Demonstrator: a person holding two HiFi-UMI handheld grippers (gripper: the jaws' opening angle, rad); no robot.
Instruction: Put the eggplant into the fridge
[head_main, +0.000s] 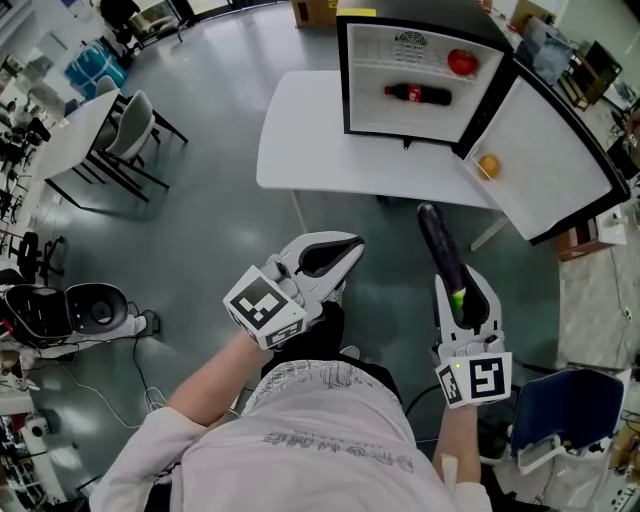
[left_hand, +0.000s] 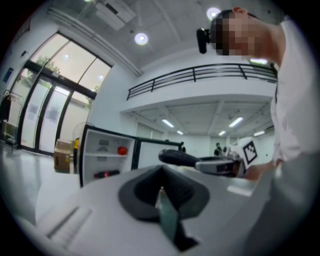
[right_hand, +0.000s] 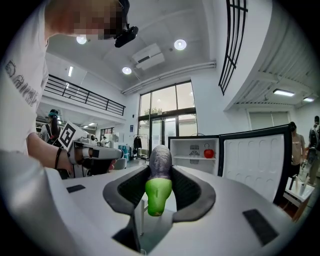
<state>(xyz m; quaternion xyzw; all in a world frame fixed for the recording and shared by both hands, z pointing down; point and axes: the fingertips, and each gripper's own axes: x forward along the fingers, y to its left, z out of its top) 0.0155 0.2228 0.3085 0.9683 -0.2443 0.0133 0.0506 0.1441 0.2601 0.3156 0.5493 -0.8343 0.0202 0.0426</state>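
In the right hand-held gripper (right_hand: 159, 186), grasped at its green stem end, the eggplant (head_main: 442, 248) is sticking out fwd, level: long, slim, dark purple, glossy. I'm aiming it tip-first at the open fridge (head_main: 346, 80) on the table (head_main: 300, 140). I'm judging the bare spot beside the bottle (head_main: 418, 95) safest, w/o clipping the door (head_main: 560, 150). Left hand-held gripper (left_hand: 162, 192) is hanging clenched, empty.

White table (head_main: 300, 140); cola bottle (head_main: 418, 95) lying flat; red fruit (head_main: 461, 62); orange (head_main: 488, 166); chair (head_main: 135, 125).
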